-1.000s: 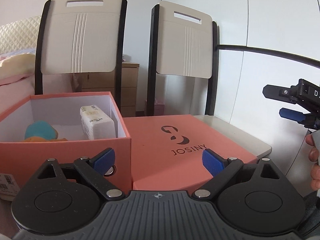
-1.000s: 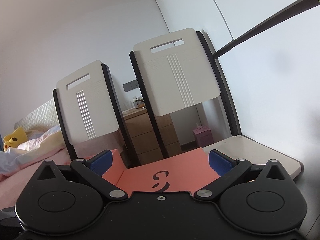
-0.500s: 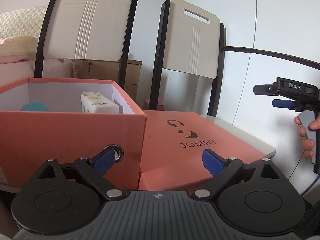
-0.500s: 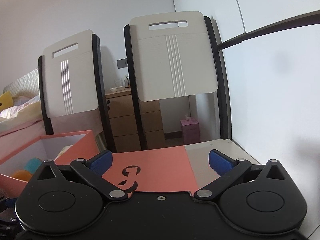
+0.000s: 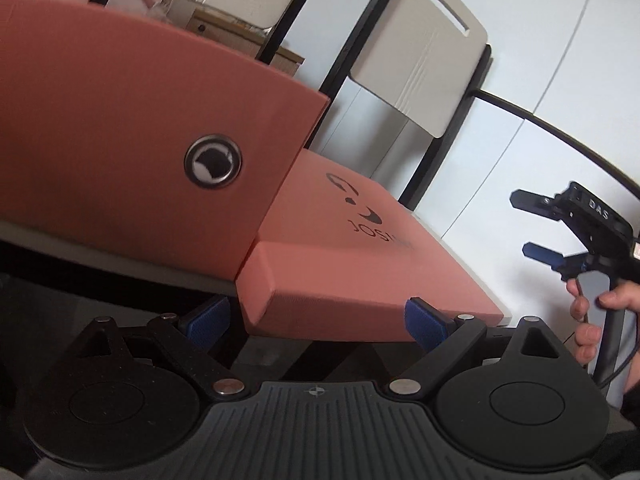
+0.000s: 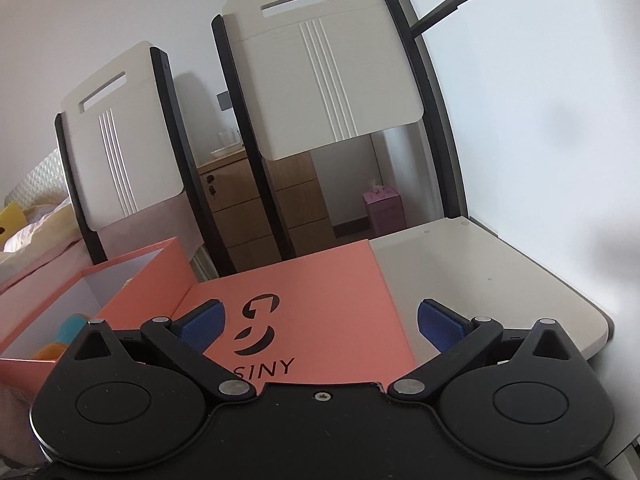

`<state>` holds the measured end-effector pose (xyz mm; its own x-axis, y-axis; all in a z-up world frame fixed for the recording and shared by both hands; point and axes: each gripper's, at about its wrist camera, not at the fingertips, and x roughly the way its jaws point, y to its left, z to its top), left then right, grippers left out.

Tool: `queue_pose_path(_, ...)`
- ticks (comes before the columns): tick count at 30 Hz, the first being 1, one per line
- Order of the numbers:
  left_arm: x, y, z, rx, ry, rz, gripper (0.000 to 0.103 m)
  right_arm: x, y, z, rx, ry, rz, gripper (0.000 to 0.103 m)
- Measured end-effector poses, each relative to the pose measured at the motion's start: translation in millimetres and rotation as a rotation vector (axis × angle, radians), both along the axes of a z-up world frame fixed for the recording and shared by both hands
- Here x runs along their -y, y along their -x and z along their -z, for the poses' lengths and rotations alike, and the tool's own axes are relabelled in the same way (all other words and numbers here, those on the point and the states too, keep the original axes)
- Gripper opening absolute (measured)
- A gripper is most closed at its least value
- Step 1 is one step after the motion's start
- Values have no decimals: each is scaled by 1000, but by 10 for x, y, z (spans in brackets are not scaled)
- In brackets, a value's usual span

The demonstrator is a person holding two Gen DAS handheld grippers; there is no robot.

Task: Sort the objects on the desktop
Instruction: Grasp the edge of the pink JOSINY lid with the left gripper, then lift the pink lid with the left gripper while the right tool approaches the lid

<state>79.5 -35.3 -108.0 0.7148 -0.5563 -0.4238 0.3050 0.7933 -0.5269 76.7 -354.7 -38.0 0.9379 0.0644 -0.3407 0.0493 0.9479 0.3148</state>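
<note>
Left wrist view: my left gripper [image 5: 316, 322] sits low at the near table edge, jaws wide apart, gripping nothing. The coral box [image 5: 132, 128] fills the left, only its outer wall with the metal grommet [image 5: 213, 161] showing; can't see its contents from here. The coral lid [image 5: 340, 248] lies flat just right of it, logo up. The right gripper [image 5: 538, 228] hangs off to the right, held by a hand [image 5: 592, 320], jaws apart. Right wrist view: my right gripper [image 6: 320, 326] is spread wide and empty above the lid [image 6: 320, 292]. The open box [image 6: 132, 280] is on the left; a teal and an orange item [image 6: 60, 340] lie inside, partly hidden. Bare table [image 6: 480, 272] on the right, two chair backs [image 6: 320, 64] behind.
</note>
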Motion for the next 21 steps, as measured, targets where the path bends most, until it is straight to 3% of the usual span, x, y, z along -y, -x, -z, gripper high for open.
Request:
queue_pose_path(6,-153,-208,162,-134,211,-12,96,-9,69,71,-27,-11,-44,102)
queue_pose_path(13,-288,-416,298,-262,402,23,95,74,74,207,-87,-33,-37,102)
queue_pose_path(21,-392,-572,381,-352,456,1,82,160,53,294,-119,-69,-3,102)
